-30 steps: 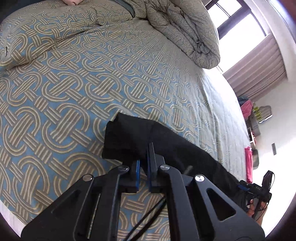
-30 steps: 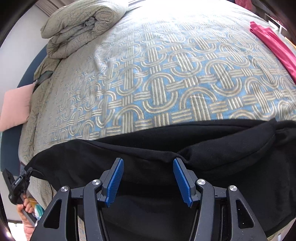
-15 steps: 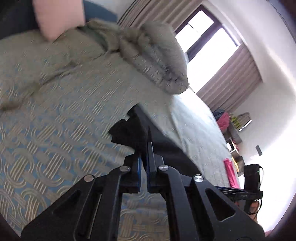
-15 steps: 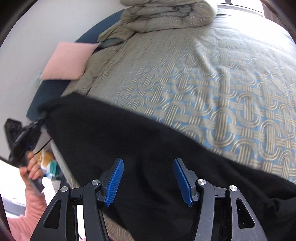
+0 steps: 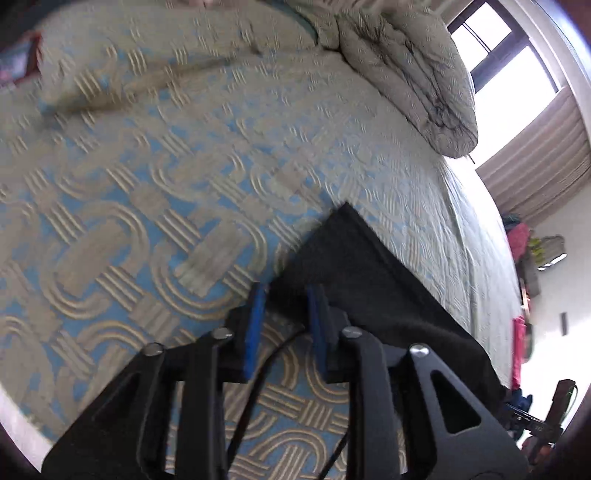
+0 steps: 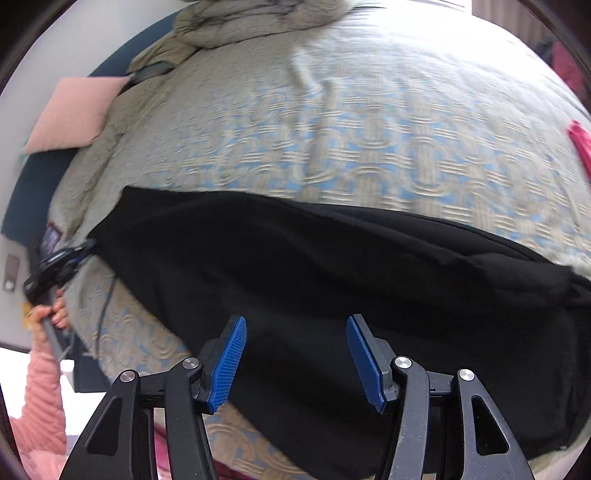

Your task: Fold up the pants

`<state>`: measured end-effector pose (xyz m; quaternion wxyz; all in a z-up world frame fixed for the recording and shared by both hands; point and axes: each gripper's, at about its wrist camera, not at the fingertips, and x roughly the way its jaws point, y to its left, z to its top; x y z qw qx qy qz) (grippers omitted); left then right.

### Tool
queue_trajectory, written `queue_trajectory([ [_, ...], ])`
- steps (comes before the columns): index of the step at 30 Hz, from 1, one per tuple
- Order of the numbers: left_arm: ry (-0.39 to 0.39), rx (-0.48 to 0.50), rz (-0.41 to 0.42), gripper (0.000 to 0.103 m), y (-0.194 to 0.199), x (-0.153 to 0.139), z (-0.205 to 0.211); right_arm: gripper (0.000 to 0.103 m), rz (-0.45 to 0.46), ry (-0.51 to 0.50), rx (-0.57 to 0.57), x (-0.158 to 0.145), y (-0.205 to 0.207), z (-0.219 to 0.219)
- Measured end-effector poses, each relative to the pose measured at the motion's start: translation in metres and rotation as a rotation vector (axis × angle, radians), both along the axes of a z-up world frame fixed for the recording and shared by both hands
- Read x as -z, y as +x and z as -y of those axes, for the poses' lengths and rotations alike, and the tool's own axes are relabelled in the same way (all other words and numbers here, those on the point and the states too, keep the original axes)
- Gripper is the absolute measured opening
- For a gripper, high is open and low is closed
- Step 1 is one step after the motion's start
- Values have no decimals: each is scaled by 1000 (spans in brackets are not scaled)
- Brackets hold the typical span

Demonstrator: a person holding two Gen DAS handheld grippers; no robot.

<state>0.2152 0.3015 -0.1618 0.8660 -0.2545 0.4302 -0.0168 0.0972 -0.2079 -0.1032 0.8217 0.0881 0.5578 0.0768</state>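
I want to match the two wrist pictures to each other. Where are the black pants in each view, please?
Left wrist: the black pants run from the centre toward the lower right, one corner between the fingers of the left gripper.
Right wrist: the pants cross the middle of the picture, beyond the open right gripper.
Shared landmark: the rolled quilt at the far end of the bed.

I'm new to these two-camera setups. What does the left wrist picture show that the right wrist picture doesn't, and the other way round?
Only the left wrist view shows the window, the curtains and the left claw, slightly open at the corner of the black pants. Only the right wrist view shows the pink pillow, the pink sleeve and the right claw, wide open over the pants. Both show the pants, the patterned bedspread and the bunched quilt.
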Motion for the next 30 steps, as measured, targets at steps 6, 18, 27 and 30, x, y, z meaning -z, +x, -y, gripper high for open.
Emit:
queue_trajectory([
  [6, 116, 38, 112, 36, -10, -54, 21, 58, 0, -38, 181, 3, -10, 59],
  [18, 244, 860, 190, 36, 14, -69, 298, 58, 5, -113, 198, 18, -11, 110],
  [27, 271, 1085, 10, 36, 10, -18, 415, 58, 77, -28, 383, 42, 54, 155],
  [30, 303, 1063, 10, 36, 12, -11, 428, 58, 78, 19, 420, 35, 57, 161],
])
